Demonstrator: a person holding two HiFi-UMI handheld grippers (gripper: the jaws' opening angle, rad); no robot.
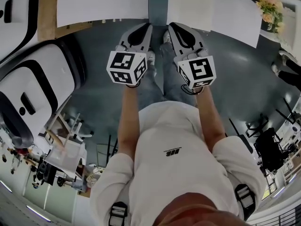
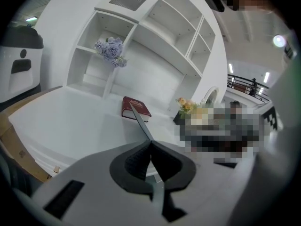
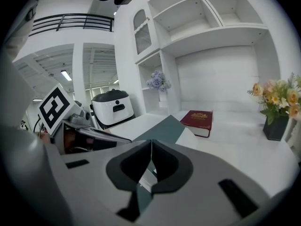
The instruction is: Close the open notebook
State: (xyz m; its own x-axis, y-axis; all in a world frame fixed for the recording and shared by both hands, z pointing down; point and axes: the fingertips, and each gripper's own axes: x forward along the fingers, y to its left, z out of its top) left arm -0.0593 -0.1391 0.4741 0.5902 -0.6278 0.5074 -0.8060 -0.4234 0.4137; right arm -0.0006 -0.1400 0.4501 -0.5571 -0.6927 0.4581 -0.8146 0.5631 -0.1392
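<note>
Closest in are my own jaws: the left gripper point(image 2: 150, 145) has them pressed together with nothing held, and the right gripper point(image 3: 151, 142) is the same, tips touching and empty. Both hang side by side over the dark grey floor point(image 1: 94, 102), near the edge of the white table point(image 3: 244, 145). A grey-green strip point(image 3: 162, 131) runs along the tabletop from my jaws towards the far side. The red notebook point(image 3: 198, 121) lies flat on the far part of the table with its cover down, well apart from both grippers, at the foot of the white shelf unit point(image 3: 211, 32). To its right stand yellow flowers point(image 3: 277, 102) in a dark pot. Purple flowers point(image 3: 158, 81) sit on a shelf to the left, and a white machine point(image 3: 113, 108) stands beyond the table's left end.
</note>
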